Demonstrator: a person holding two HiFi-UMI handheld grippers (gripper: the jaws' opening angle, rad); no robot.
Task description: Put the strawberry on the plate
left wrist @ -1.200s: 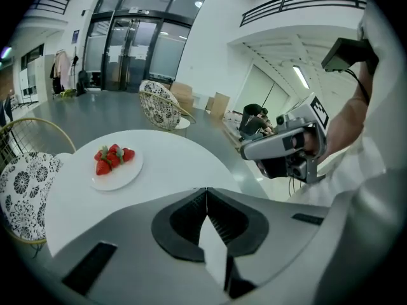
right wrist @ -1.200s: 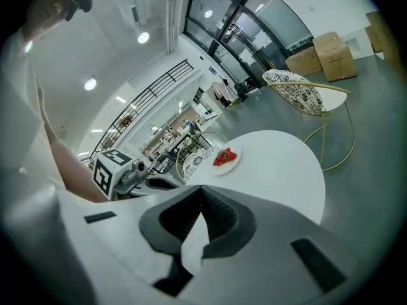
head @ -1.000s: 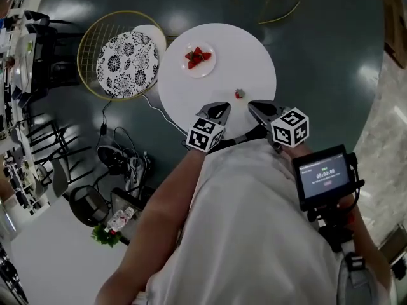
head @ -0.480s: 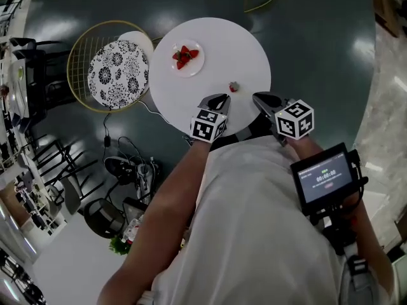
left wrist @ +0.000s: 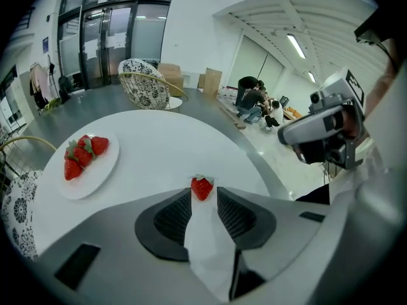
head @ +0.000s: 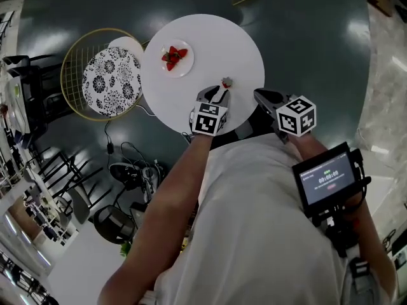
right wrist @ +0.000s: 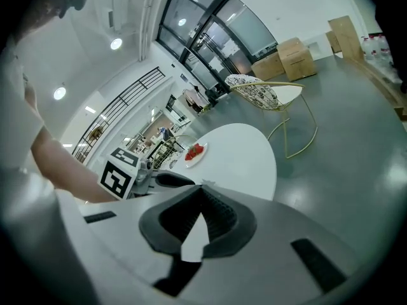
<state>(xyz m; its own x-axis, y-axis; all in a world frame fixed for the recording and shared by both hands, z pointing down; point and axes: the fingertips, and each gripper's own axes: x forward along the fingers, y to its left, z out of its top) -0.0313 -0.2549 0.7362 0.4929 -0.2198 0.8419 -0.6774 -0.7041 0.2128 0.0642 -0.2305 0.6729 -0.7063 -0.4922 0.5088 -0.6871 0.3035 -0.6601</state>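
We see the strawberry (left wrist: 201, 187) on the white worktop (head: 210, 40), at the tips of our left gripper (head: 216, 93). Its jaws have just been opening and stand released either side of the strawberry; any contact is hard to make out. The plate (left wrist: 95, 173), holding other berries (left wrist: 81, 154), lies well apart. Our right gripper (right wrist: 202, 188) is clenched on nothing.

Head view: set high overhead, facing steeply down onto the round white table (head: 210, 49), at a distance. Left gripper view: low and close over the tabletop, facing across it toward the plate (left wrist: 95, 173). Right gripper view: just off the table's edge, facing across it, farther back. All three views share table and plate.
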